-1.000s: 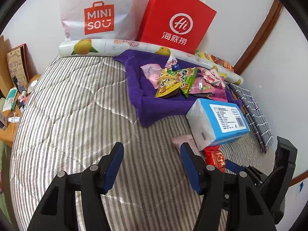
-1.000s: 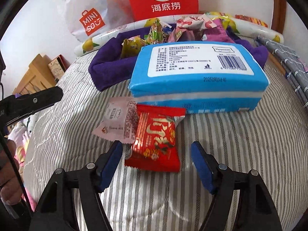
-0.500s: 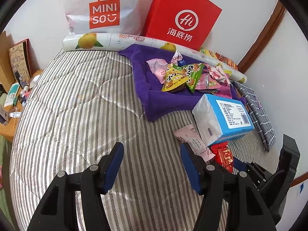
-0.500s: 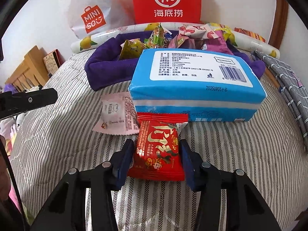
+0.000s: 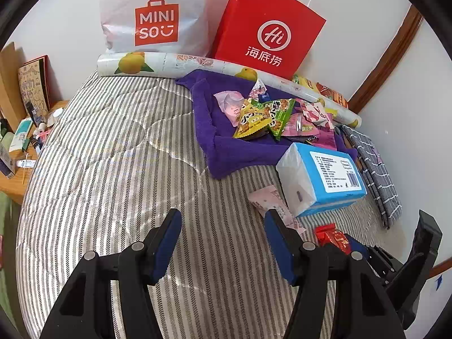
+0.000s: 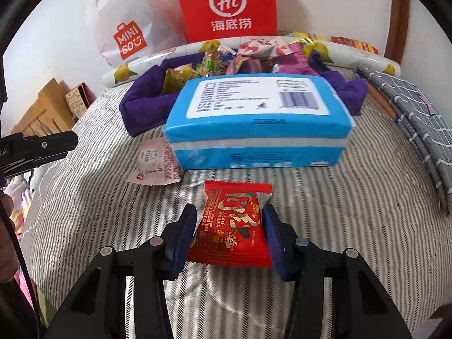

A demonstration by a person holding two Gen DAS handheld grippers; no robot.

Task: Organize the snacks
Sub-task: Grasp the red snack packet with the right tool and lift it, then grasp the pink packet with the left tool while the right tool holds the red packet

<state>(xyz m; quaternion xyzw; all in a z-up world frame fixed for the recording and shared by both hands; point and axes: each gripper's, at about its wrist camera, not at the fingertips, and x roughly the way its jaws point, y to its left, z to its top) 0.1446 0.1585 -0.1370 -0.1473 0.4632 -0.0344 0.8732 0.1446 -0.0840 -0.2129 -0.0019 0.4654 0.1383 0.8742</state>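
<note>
My right gripper (image 6: 229, 221) is shut on a red snack packet (image 6: 233, 223), its blue pads pressing both sides, and holds it just above the striped bed in front of a blue tissue pack (image 6: 258, 121). The packet also shows in the left wrist view (image 5: 333, 238). A pink snack packet (image 6: 155, 159) lies beside the tissue pack's left end. Several snack packets (image 5: 265, 114) are piled on a purple towel (image 5: 217, 138) behind it. My left gripper (image 5: 221, 241) is open and empty over the bed, left of the pink packet (image 5: 271, 202).
A white MINISO bag (image 5: 155, 19) and a red paper bag (image 5: 268, 28) stand against the back wall behind a rolled fruit-print sheet (image 5: 175, 63). A folded grey checked cloth (image 5: 373, 169) lies at the right. A wooden bedside table (image 5: 19, 147) with small items is left.
My right gripper closed from wide open onto the red packet and drew it back from the tissue pack. My left gripper pulled back slightly, staying open.
</note>
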